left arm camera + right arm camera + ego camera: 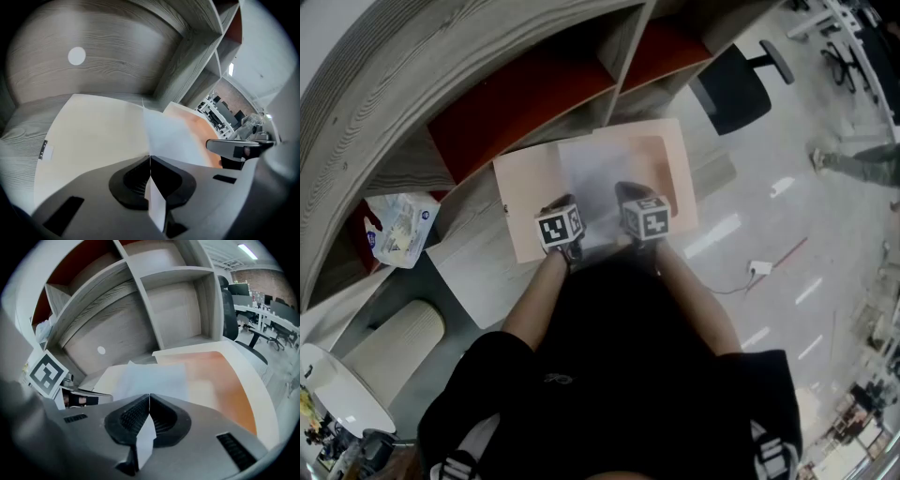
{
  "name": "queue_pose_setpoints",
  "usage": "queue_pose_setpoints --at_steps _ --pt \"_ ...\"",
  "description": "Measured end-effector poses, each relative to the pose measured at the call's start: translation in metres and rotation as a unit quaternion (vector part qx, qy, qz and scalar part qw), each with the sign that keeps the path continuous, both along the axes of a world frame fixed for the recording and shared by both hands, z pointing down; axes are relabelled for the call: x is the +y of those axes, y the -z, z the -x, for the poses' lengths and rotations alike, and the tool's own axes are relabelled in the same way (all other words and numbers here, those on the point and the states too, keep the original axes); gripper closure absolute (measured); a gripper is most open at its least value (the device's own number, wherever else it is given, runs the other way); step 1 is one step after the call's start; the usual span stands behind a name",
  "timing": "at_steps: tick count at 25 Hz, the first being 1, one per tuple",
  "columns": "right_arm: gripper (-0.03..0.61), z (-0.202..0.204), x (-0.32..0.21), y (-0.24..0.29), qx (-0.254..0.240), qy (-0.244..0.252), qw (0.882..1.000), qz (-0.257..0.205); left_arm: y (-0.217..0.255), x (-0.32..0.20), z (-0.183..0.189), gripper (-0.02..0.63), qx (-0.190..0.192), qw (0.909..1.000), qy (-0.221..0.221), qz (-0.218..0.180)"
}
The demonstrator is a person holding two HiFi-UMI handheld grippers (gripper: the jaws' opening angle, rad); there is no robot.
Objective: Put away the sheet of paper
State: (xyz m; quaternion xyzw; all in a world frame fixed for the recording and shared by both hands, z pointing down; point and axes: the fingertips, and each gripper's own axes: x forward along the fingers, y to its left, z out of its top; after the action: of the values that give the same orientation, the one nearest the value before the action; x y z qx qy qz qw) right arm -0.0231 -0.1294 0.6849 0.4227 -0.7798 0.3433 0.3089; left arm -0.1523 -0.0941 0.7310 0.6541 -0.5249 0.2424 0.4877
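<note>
A white sheet of paper [602, 173] lies over an open peach folder [525, 202] on the grey wood surface [478, 281] in front of the shelves. My left gripper [561, 208] is shut on the sheet's near left part, and my right gripper [628, 197] is shut on its near right part. In the left gripper view the sheet [173, 136] runs out from the closed left gripper [150, 161] across the folder [93, 136]. In the right gripper view the sheet [150, 378] is pinched in the right gripper [149, 399], with the folder's orange inside [220, 380] to the right.
A grey shelf unit with red back panels [516, 103] stands behind the folder. A plastic bag [398, 230] lies at the left and a ribbed white cylinder [394, 342] below it. A black office chair [736, 89] and a floor cable [759, 269] are at the right.
</note>
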Motion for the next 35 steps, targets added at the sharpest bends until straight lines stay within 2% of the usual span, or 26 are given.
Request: queue_pose_setpoints --at_steps 4,8,12,16,24,35 --pt "0.558 -0.003 -0.003 0.001 0.01 -0.001 1.0 -0.007 0.002 -0.002 -0.005 0.568 0.005 0.9999 -0.008 -0.004" --pt "0.558 -0.006 -0.008 0.005 0.0 -0.007 1.0 -0.008 0.004 -0.001 -0.006 0.568 -0.001 1.0 0.002 -0.003" --pt "0.558 -0.009 -0.005 -0.003 -0.004 -0.004 1.0 0.011 0.003 0.005 -0.008 0.568 -0.015 0.9999 0.007 0.004" --pt "0.558 -0.003 -0.001 -0.015 -0.018 0.015 0.999 0.027 0.004 0.004 -0.011 0.568 -0.018 0.9997 0.016 0.007" --pt "0.558 0.006 0.006 -0.012 -0.03 0.061 0.997 0.03 0.004 0.004 -0.015 0.568 -0.023 0.9992 0.03 0.014" --pt "0.558 -0.012 0.004 -0.003 -0.025 0.039 0.999 0.021 0.0 -0.005 -0.025 0.568 -0.012 0.9995 0.021 0.022"
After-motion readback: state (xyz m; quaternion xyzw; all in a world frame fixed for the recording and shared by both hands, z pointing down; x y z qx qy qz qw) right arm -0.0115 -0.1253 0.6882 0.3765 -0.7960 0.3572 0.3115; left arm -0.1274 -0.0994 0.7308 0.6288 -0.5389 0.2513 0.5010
